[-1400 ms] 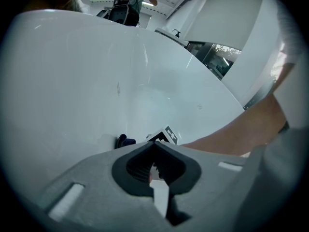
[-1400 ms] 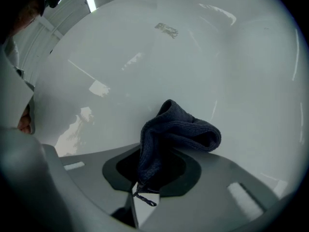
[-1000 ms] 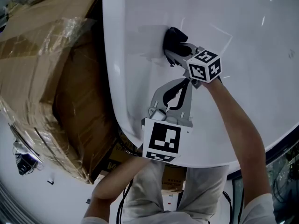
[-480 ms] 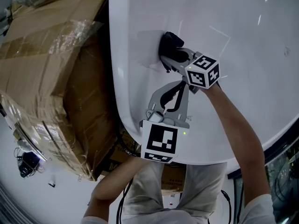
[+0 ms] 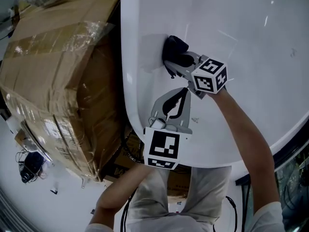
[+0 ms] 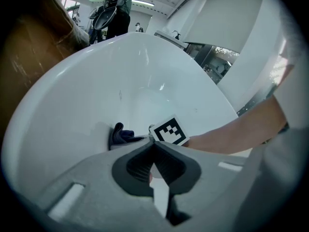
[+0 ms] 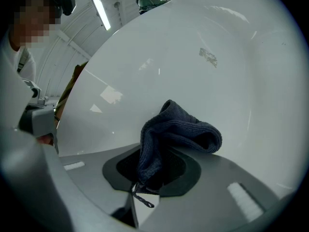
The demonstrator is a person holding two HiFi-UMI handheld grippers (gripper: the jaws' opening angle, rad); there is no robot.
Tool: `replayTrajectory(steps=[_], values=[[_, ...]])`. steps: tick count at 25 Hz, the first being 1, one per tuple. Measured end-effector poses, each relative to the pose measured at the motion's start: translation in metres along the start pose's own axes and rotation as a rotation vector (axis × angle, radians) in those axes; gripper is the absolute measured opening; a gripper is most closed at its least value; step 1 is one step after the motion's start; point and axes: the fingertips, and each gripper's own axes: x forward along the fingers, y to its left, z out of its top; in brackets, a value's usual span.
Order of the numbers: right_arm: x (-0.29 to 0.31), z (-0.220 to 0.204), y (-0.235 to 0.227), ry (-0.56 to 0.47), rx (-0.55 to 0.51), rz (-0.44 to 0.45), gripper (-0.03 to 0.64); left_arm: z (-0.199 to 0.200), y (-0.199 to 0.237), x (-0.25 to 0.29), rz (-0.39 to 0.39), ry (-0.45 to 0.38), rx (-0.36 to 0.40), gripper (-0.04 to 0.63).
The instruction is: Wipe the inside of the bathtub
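Dark cloth [image 5: 175, 49] against the bathtub [image 5: 251, 42] wall
The right tool [image 5: 176, 62] grips the cloth; the left tool [image 5: 185, 92], jaws together and empty, sits just behind it.

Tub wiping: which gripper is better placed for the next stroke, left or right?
Right. The right gripper is shut on the cloth at the tub wall; the left gripper is shut and empty.
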Motion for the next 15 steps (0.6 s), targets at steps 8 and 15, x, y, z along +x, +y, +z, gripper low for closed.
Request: replayTrajectory(steps=[8, 15], values=[[-0.006, 0.015, 0.026, -0.039, -0.011, 0.044, 0.072, -0.004, 0.009, -0.019, 0.042, 0.012, -0.008, -0.002], [-0.012, 0.028, 0.062, -0.071, -0.029, 0.101, 0.072, -0.007, 0.008, -0.037, 0.064, 0.011, -0.002, 0.0]])
